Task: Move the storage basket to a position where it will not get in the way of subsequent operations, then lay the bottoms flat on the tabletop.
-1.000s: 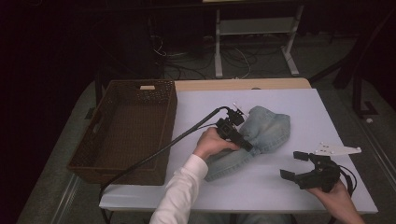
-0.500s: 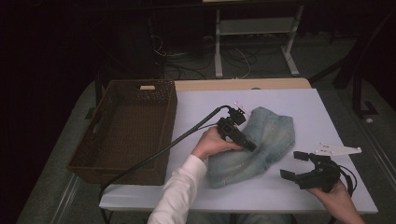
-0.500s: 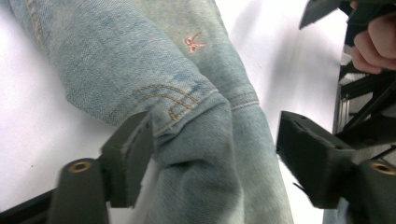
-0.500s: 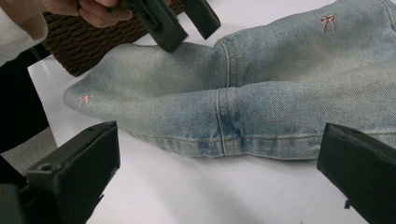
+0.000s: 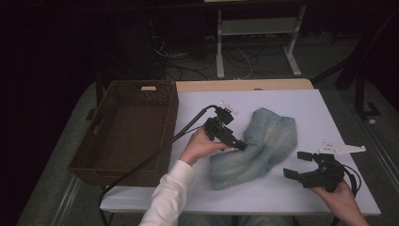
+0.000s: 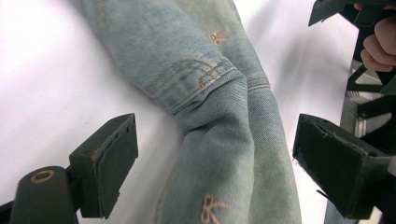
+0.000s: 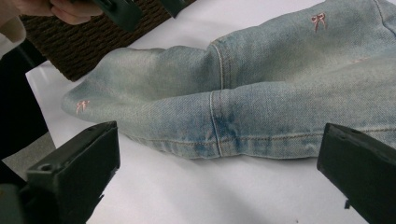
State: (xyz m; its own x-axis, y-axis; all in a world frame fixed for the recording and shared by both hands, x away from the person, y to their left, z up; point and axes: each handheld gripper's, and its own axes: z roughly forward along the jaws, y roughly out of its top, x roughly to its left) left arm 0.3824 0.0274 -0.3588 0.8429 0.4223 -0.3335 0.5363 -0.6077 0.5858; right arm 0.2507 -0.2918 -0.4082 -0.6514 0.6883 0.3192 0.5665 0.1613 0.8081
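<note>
Wicker basket [image 5: 127, 127] beside denim jeans [image 5: 256, 146].

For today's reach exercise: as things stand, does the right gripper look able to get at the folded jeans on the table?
Probably yes. The right gripper stands open beside the jeans, jaws facing the near hem, with bare white table between. The left gripper is over the jeans' far side, off that path.

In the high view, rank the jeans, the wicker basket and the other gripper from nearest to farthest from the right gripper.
From the right gripper:
1. Jeans, just to its left on the table.
2. Left gripper, over the jeans' left edge, jaws just opened.
3. Wicker basket, at the table's far left.
</note>
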